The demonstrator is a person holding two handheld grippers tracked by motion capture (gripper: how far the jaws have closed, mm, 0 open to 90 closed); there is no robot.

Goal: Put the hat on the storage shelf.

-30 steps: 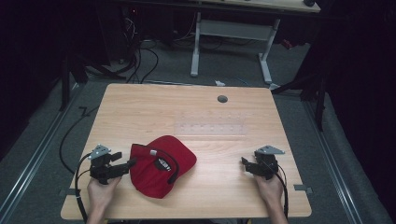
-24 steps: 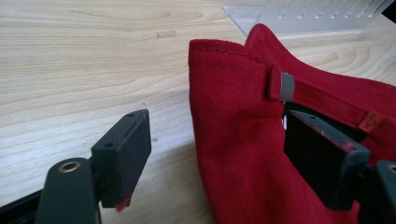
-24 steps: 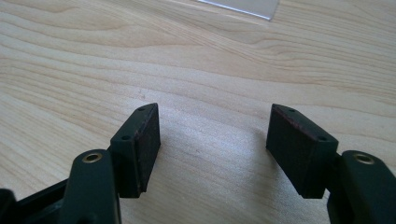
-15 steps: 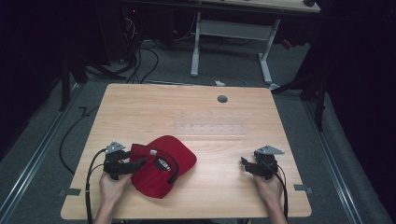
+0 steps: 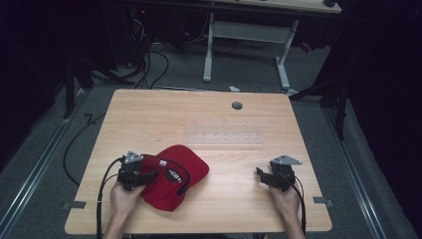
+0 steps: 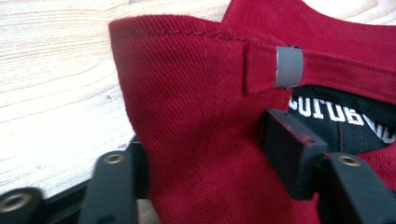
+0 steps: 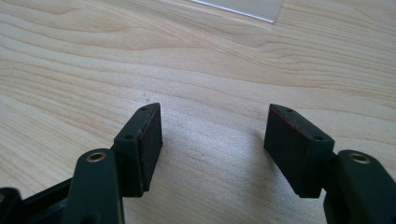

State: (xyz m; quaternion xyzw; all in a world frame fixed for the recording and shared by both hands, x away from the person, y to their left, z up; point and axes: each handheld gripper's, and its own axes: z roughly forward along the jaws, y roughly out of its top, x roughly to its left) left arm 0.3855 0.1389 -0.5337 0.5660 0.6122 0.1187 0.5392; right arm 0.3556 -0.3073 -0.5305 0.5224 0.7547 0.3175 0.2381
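Straddling the red cap's back edge, left gripper jaws wide, seemingly unclamped; right gripper wide, empty, over table.

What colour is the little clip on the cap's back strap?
Grey, a small band around the dark red cap strap; clearest in the left gripper view.

Cap: in my left gripper view, it is cut off at the top, right and bottom edges.
Black label: lettering partly behind my jaw, unreadable.
Left gripper: tips hidden against the cap in the high view.
Clear sheet: only a corner shows, cropped by the top edge.
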